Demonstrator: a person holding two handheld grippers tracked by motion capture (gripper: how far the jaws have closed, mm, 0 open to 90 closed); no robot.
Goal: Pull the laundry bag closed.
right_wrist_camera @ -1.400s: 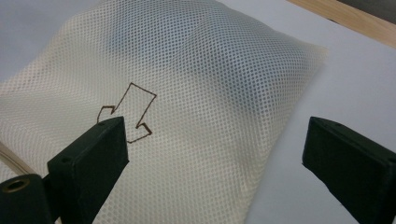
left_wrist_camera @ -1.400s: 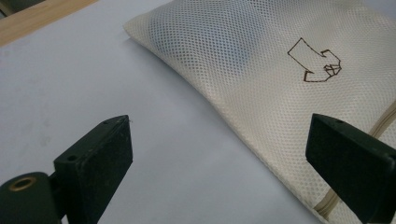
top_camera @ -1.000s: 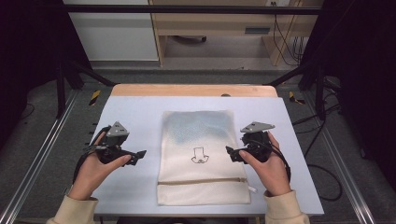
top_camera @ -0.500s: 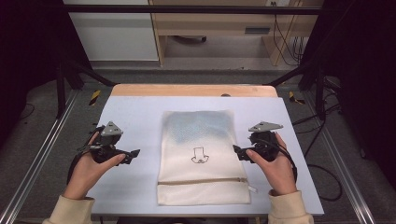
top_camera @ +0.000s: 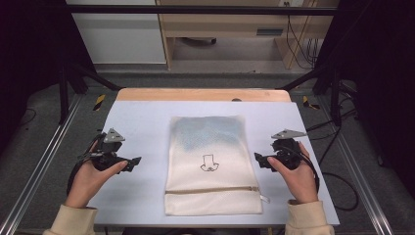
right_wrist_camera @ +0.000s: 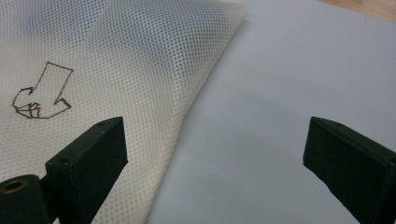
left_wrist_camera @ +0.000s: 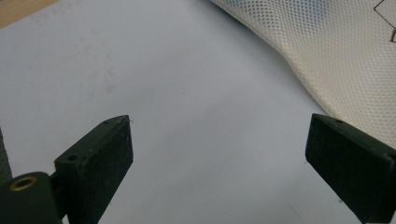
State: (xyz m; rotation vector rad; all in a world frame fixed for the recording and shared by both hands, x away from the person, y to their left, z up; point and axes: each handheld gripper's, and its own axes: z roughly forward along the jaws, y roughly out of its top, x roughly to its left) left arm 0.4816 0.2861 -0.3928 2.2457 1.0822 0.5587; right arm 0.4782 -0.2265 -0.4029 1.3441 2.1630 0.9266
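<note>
From above, the mesh laundry bag (top_camera: 211, 164) lies flat mid-surface, long axis running away from the person, with the left gripper (top_camera: 133, 162) and right gripper (top_camera: 258, 158) about equally near its sides. Along the left gripper's spread, empty fingers (left_wrist_camera: 98, 158), the bag's edge (left_wrist_camera: 327, 60) lies ahead to the right. Along the right gripper's equally parted fingers (right_wrist_camera: 91, 154), the bag (right_wrist_camera: 107, 60) lies under the left one.

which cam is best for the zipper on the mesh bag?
High view. It takes in the whole mesh bag with the zipper running across its near end. Left claw view catches just a bag edge; right claw view gets the mesh and the arrow drawing.
</note>
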